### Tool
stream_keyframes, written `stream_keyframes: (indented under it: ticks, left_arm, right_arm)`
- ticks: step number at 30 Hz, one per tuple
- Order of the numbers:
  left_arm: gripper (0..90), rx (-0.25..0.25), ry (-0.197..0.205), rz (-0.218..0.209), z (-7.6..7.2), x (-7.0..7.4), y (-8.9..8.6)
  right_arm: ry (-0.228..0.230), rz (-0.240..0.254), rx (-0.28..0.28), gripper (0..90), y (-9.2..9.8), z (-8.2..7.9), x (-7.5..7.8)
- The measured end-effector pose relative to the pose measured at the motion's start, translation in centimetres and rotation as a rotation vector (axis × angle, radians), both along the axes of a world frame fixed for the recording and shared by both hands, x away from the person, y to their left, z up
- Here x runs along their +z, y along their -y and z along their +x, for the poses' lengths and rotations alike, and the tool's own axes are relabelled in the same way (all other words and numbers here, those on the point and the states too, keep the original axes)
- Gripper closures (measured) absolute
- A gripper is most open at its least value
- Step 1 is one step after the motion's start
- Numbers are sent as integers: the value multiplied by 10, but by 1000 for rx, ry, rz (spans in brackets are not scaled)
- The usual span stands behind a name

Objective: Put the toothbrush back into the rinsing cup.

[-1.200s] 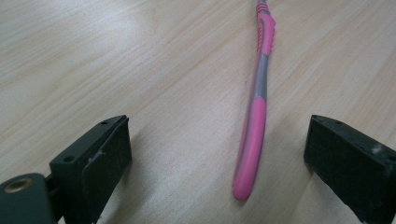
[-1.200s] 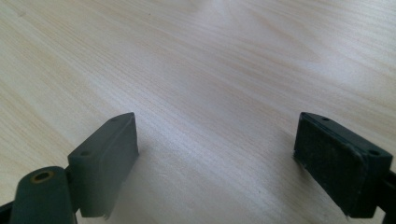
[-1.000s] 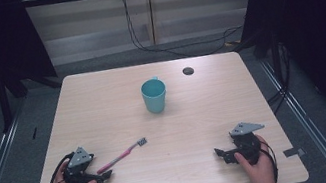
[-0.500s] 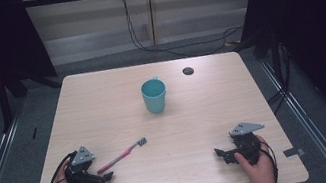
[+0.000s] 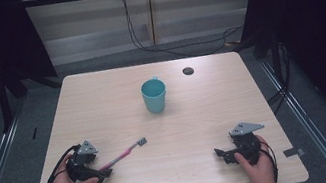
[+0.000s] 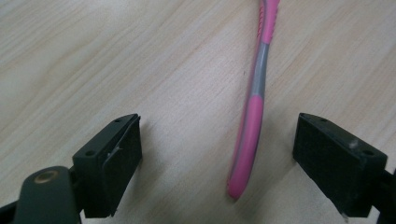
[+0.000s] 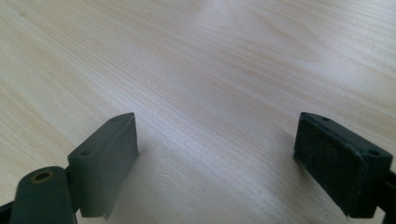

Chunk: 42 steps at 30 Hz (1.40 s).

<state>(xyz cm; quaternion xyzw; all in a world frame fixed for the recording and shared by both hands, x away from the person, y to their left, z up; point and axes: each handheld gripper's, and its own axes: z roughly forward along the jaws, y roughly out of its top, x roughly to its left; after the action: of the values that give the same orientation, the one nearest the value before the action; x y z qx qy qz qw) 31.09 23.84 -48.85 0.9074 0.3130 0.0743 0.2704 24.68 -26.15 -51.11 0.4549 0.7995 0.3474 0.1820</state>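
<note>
Left tool (image 5: 105, 172): I had it low at the near left of the counter (image 5: 103, 107), jaws spread wide, gripping nothing
Toothbrush (image 5: 126, 152): pink and grey, it lay flat on the counter, its handle end between my left tool's jaws (image 6: 247, 140) and touching neither, nearer the right-hand one in the left gripper view; bristle head pointed away toward the middle
Right tool (image 5: 221, 155): I held it at the near right, jaws wide apart over bare wood
Cup (image 5: 154, 95): teal, upright, mid-counter toward the far side, well apart from both tools
Dark disc (image 5: 188, 70): small, near the far edge, right of the cup
</note>
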Motion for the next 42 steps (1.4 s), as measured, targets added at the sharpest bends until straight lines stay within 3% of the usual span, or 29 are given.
stream_keyframes:
  ticks: [7, 11, 20, 25, 26, 36, 42]
  left_arm:
    - [174, -9, -28, 42, 6, 12, 8]
    - [175, -36, -36, 95, 13, 23, 18]
    - [196, -51, -76, 124, 25, 28, 39]
    - [196, -58, -75, 137, 29, 29, 48]
    - [196, -81, -77, 161, 30, 32, 51]
    - [196, -104, -95, 154, 38, 37, 72]
    - [206, -113, -112, 180, 43, 37, 80]
  right_arm:
    - [0, 0, 0, 130, 0, 0, 0]
    - [0, 0, 9, 130, 0, 0, 0]
    - [0, 0, 10, 130, 0, 0, 0]
    - [-1, 1, 13, 127, -1, 0, 0]
    - [-2, 0, 14, 127, -1, 0, 0]
    - [0, 0, 18, 125, -1, 0, 0]
    - [0, -1, 19, 125, -1, 0, 0]
